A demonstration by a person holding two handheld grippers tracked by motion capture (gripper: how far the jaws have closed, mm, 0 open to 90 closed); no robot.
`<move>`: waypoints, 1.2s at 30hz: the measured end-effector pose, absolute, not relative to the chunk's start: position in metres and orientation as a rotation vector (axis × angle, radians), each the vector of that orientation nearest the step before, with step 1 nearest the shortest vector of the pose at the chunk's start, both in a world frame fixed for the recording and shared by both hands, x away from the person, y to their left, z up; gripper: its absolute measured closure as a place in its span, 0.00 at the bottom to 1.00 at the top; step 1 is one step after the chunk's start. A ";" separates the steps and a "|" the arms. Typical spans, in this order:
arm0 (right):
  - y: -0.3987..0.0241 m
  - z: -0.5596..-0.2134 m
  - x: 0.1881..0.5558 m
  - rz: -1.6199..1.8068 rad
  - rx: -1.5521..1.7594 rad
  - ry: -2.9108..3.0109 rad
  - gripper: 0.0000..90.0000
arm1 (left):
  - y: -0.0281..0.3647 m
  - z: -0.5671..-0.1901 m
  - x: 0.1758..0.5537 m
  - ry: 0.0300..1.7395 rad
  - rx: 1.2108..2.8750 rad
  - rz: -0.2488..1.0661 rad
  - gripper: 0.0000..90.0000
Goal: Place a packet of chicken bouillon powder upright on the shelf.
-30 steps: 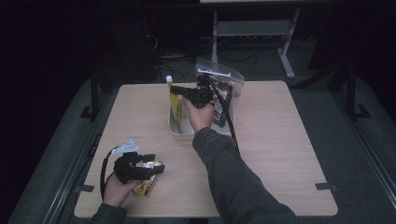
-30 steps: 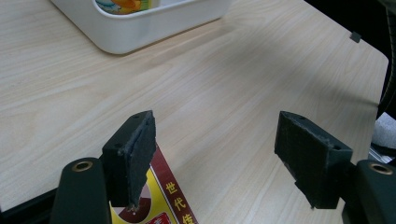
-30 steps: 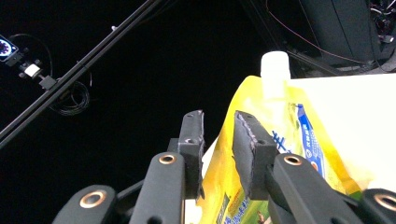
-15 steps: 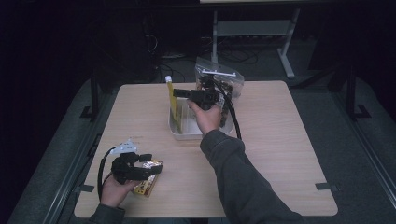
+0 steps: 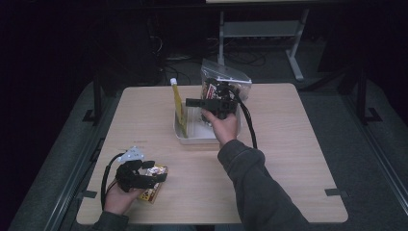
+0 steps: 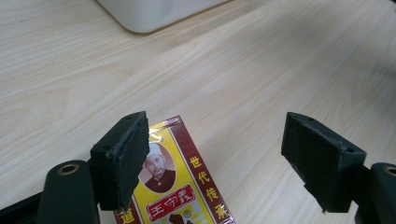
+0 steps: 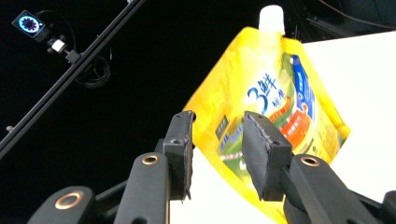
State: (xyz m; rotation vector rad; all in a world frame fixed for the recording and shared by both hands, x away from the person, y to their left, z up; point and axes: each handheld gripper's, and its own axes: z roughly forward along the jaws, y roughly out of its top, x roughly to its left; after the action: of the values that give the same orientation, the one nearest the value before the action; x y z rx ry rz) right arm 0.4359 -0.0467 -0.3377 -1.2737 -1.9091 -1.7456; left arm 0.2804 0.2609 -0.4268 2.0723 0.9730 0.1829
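My right gripper (image 7: 217,149) just opening, fingers spread off yellow spout pouch (image 7: 273,116); left gripper (image 6: 229,158) fingers spread over red-yellow box (image 6: 175,191).

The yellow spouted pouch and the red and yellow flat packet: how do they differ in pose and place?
The yellow spouted pouch stands upright in the white tray, white cap on top; the red and yellow flat packet lies flat on the wooden table, outside the tray. The pouch is beside the right gripper, the packet under the left gripper. Neither is gripped: both grippers' jaws have just been opening.
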 end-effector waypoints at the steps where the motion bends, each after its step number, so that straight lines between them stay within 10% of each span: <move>1: -0.051 -0.339 0.434 -1.731 -1.267 -1.911 0.68 | 0.261 -0.427 0.280 0.976 2.076 0.187 0.24; 36: -0.085 -0.386 0.398 -1.570 -1.300 -1.988 0.51 | 0.262 -0.447 0.271 1.138 2.248 0.310 0.22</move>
State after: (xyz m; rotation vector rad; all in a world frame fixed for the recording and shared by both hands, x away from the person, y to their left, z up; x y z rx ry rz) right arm 0.3978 -0.0852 -0.3857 -1.3001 -1.9877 -1.5699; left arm 0.2710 0.2621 -0.4467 2.2478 1.1379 0.3103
